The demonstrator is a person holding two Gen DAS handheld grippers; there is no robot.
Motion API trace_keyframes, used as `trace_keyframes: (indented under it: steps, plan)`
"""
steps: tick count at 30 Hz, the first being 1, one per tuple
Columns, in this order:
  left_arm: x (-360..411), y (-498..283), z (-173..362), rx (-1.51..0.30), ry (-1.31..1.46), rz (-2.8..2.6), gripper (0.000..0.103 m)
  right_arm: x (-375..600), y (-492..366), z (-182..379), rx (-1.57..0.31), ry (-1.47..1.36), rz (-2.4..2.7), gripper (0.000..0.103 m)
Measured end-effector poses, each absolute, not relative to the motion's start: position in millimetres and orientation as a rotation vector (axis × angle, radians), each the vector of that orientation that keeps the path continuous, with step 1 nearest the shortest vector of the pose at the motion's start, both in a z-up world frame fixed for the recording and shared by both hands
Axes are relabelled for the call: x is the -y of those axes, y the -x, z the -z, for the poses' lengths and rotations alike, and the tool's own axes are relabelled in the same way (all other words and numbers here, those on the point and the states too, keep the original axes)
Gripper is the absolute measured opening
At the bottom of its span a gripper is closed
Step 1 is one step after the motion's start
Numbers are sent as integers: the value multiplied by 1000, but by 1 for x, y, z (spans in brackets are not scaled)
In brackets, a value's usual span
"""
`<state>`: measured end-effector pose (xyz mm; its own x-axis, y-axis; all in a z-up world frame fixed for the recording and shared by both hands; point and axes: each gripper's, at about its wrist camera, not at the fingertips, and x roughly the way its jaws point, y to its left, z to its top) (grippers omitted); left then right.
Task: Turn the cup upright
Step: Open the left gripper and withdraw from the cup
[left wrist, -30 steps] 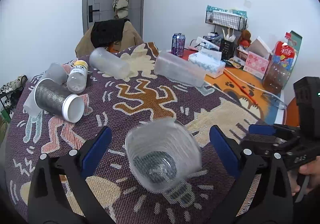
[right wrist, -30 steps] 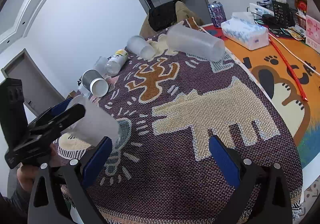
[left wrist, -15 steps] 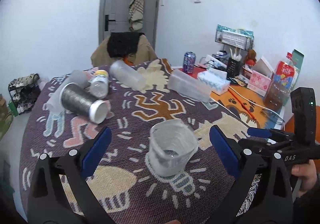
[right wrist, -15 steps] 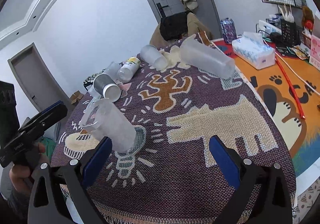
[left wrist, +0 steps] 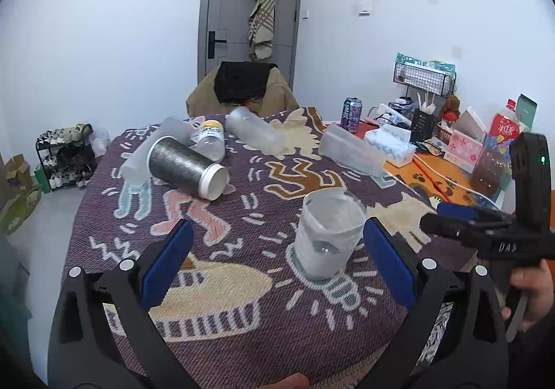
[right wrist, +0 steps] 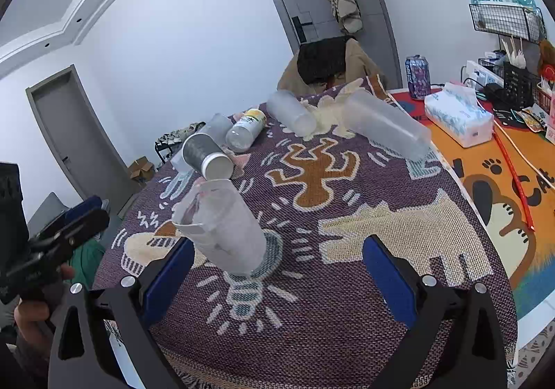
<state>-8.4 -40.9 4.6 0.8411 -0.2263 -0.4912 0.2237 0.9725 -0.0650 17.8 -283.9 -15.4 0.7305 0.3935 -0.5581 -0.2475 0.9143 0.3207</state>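
Note:
A frosted clear plastic cup point(left wrist: 327, 234) stands upright, mouth up, on the patterned cloth near the table's front; it also shows in the right wrist view point(right wrist: 222, 227). My left gripper point(left wrist: 277, 260) is open and empty, its blue pads apart, with the cup just ahead near the right pad. My right gripper point(right wrist: 274, 276) is open and empty, the cup just ahead by its left pad. The right gripper's body point(left wrist: 485, 233) shows at the right of the left wrist view; the left gripper's body point(right wrist: 59, 236) shows at the left of the right wrist view.
Lying on the cloth point(left wrist: 242, 285) at the back: a grey tumbler with a white rim point(left wrist: 187, 169), a yellow-capped bottle point(left wrist: 211, 143), a frosted cup point(left wrist: 256, 134) and a long frosted container point(left wrist: 350, 153). A tissue box point(right wrist: 458, 118), a can point(right wrist: 418, 77) and desk clutter stand at the right.
The cup went from tilted and held in my left gripper to standing upright on the cloth. My left gripper has let go and drawn back; the right gripper has also backed away.

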Motion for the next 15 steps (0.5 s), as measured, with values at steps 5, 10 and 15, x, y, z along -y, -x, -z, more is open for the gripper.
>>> trace_keyframes:
  steps: [5,10,15]
  plan:
    - [28,22,-6,-508,9,198,97,280,-12,11,-642,-229,-357,95]
    - [14,35,-9,-490,8,157,97,276,-2,8,-638,-211,-363,95]
    - [3,46,-9,-483,23,133,97,272,7,8,-642,-191,-370,95]
